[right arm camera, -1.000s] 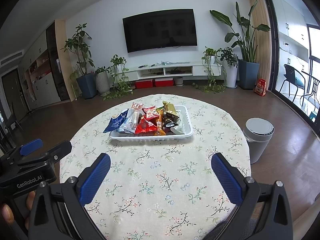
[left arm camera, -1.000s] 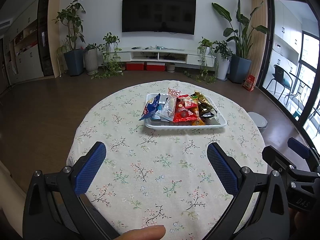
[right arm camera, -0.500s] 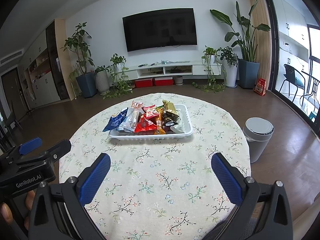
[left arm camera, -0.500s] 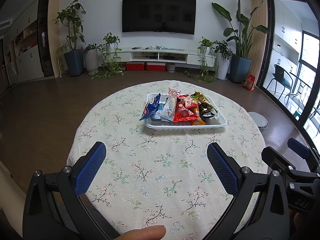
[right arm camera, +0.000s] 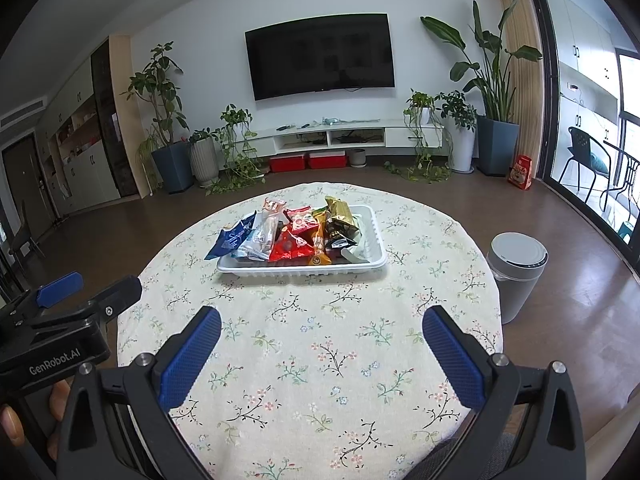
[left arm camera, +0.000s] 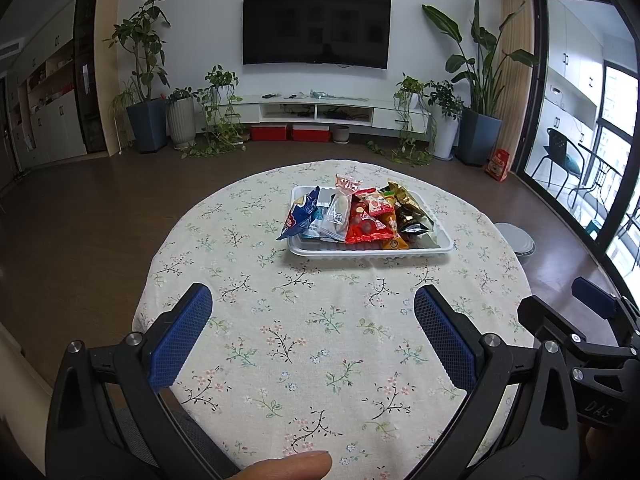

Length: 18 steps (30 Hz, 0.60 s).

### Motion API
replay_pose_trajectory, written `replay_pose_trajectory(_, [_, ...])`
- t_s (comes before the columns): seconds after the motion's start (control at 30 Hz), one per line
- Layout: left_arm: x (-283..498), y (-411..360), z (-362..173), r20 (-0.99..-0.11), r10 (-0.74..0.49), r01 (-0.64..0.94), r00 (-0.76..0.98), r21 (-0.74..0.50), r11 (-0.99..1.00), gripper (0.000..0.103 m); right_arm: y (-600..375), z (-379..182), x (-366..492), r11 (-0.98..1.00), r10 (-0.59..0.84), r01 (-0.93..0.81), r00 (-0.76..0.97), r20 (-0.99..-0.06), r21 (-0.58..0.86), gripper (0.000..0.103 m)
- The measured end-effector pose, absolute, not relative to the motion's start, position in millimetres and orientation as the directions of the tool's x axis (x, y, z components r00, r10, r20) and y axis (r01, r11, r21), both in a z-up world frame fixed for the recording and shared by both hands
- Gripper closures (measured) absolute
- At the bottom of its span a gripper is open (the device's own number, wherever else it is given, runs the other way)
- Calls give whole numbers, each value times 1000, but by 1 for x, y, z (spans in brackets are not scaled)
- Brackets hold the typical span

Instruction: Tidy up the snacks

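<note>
A white tray [left arm camera: 370, 251] stands on the far half of the round table with the floral cloth [left arm camera: 320, 340]. It holds several snack packets: a blue one [left arm camera: 301, 216] at the left, a clear one, red ones [left arm camera: 366, 228] in the middle, gold and black ones [left arm camera: 408, 210] at the right. The tray also shows in the right wrist view [right arm camera: 304, 270]. My left gripper [left arm camera: 312, 332] is open and empty over the near part of the table. My right gripper [right arm camera: 320, 348] is open and empty beside it.
A grey lidded bin [right arm camera: 516, 272] stands on the floor right of the table. A TV [left arm camera: 316, 28], a low cabinet and potted plants line the far wall. Glass doors are at the right.
Both grippers have drifted very slightly; the tray and packets have not moved.
</note>
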State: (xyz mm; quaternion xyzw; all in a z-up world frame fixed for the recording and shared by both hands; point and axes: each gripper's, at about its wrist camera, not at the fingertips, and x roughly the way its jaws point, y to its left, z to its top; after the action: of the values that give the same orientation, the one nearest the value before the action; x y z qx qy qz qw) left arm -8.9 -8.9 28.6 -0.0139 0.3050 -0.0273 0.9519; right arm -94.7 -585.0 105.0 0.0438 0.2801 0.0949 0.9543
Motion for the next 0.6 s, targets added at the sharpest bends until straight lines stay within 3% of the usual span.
replay_pose_trajectory(0.6, [-9, -9, 26, -583, -64, 49, 810, -41, 998, 0, -586, 108, -95, 978, 207, -158, 822, -531, 137, 0])
